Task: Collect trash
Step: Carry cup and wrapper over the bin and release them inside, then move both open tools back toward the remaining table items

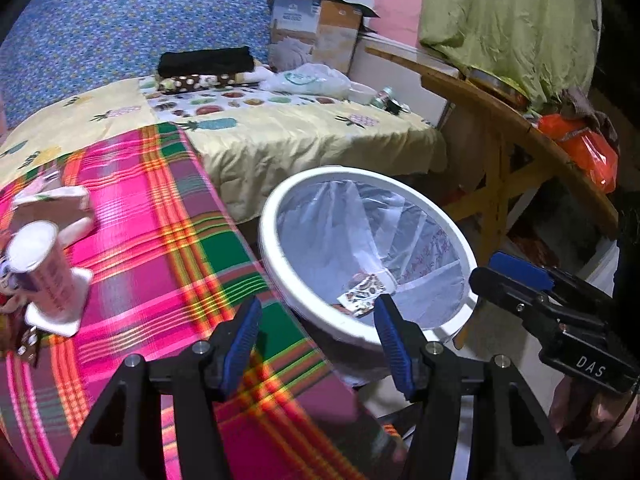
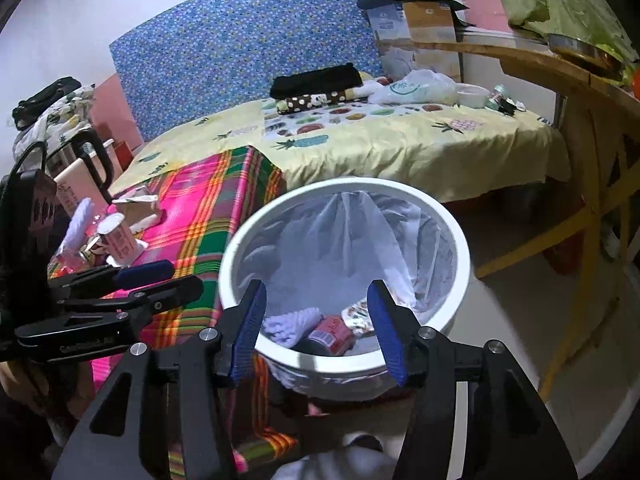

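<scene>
1. Right wrist view first: your right gripper (image 2: pixel 316 316) hangs just above the near rim of the white round plastic bin (image 2: pixel 460 264), its blue-padded jaws spread wide with nothing between them.
2. Under it, inside the thin white bin liner (image 2: pixel 344 232), you can see a red labelled can (image 2: pixel 332 330), a crumpled white tissue (image 2: pixel 290 320) to its left and a patterned foil wrapper (image 2: pixel 358 314) to its right, so some trash is already in.
3. Your left gripper (image 1: pixel 316 338) is also parted and empty, hovering over the near right edge of the pink, green and orange plaid cloth (image 1: pixel 160 216), beside the bin.
4. What looks left to collect sits at the far left of that cloth: a pink-and-white paper cup (image 1: pixel 40 268) lying tilted on a white square piece (image 1: pixel 60 312), and an opened cardboard carton (image 1: pixel 56 204) just beyond it. More small bits lie at the left edge, too blurred to name.
5. Judging by looks, the cup is light and thin-walled; it will crush and may roll. Take it across the body near the rim, with a gentle squeeze.
6. The carton seems light but stiffer; pinch one upstanding flap or a folded edge.
7. The flat white piece under the cup will probably be hard to lift off soft cloth; get one finger under an edge.
</scene>
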A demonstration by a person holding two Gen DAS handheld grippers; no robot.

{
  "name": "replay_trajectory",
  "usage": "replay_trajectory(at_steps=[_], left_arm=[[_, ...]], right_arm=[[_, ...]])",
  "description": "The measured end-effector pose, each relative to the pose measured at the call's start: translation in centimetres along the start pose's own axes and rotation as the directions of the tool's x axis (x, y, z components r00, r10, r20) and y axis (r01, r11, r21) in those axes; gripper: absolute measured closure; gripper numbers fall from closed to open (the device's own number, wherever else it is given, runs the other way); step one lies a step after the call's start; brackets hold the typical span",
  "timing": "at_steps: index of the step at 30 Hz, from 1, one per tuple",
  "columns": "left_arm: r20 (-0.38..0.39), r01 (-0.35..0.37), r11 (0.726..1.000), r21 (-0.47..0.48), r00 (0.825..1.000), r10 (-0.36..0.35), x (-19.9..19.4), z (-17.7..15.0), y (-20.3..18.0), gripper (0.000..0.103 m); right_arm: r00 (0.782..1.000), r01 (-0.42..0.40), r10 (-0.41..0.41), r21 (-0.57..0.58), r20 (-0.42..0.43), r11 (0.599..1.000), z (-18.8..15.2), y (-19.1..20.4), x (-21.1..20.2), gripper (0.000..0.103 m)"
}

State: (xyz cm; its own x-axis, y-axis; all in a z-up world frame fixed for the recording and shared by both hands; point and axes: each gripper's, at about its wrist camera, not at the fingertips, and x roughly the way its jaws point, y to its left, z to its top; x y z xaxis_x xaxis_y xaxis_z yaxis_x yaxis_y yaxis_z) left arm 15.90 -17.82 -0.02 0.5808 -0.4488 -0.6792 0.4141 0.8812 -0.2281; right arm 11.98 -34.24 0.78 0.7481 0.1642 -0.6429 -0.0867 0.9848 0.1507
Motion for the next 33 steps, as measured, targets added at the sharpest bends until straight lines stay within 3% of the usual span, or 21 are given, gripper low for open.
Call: replay_trajectory(at_steps=[15,33], left_arm=[[0.072,-0.100,0.993,-0.068,0.992,0.105,-5.6,-2.9,3.4,0.043],[0.086,-0.243,0.949,-0.202,0.961,0.264,-10.5,-7.3,7.9,0.042]], right_arm=[[0.995,-0.093,0.090,-0.104,-0.030,0.990,-0.5,5.5,-0.9,0.049],[0.972,-0.230,0.220,-0.162,-0.078,0.959,-1.8,10.9,-0.9,0.049]])
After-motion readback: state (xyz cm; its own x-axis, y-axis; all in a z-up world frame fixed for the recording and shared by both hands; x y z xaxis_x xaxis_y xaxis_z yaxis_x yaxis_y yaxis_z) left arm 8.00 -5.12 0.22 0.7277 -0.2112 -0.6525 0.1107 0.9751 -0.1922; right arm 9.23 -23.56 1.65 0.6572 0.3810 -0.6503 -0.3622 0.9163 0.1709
